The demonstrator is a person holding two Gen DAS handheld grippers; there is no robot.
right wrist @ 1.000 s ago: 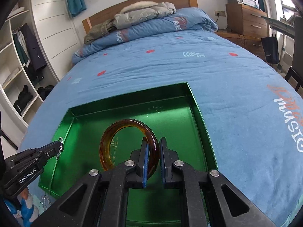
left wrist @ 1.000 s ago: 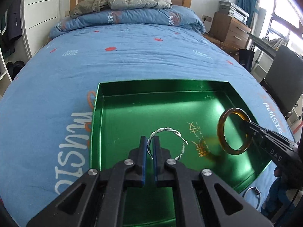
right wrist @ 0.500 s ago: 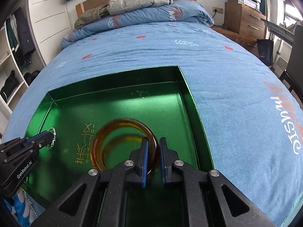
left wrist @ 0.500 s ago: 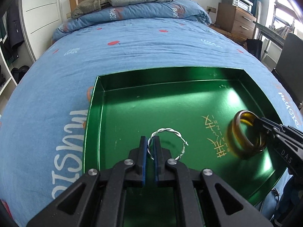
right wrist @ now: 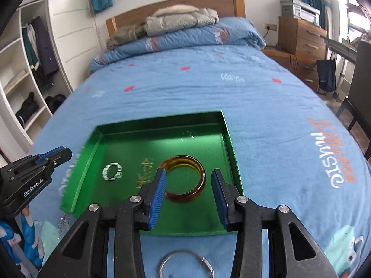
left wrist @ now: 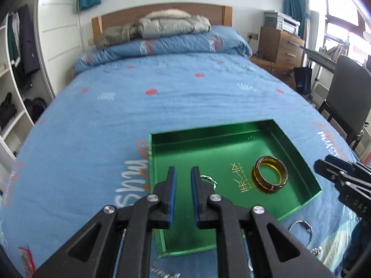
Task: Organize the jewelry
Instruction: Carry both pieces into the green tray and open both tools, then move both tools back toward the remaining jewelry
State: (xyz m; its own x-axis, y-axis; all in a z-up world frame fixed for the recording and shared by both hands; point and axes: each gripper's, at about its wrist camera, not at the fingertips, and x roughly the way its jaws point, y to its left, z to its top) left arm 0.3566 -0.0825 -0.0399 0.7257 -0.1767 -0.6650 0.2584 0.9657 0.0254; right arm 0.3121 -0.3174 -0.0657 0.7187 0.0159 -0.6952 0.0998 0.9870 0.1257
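Shallow green metal tray (right wrist: 228, 136) with gold lettering rests flat on bed. Translucent amber bangle (right wrist: 184, 178) lies flat in tray, 3 o'clock side. Twisted silver wire bracelet (right wrist: 112, 172) lies flat at 9 o'clock, well apart from bangle. Thin silver ring bracelet (right wrist: 185, 263) lies outside tray, 6 o'clock.

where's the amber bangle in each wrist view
Left wrist: amber bangle lies flat in the green tray, right of centre, beside the gold lettering.
Right wrist: amber bangle low centre, partly behind the right gripper.
Shared landmark: the gold lettering.
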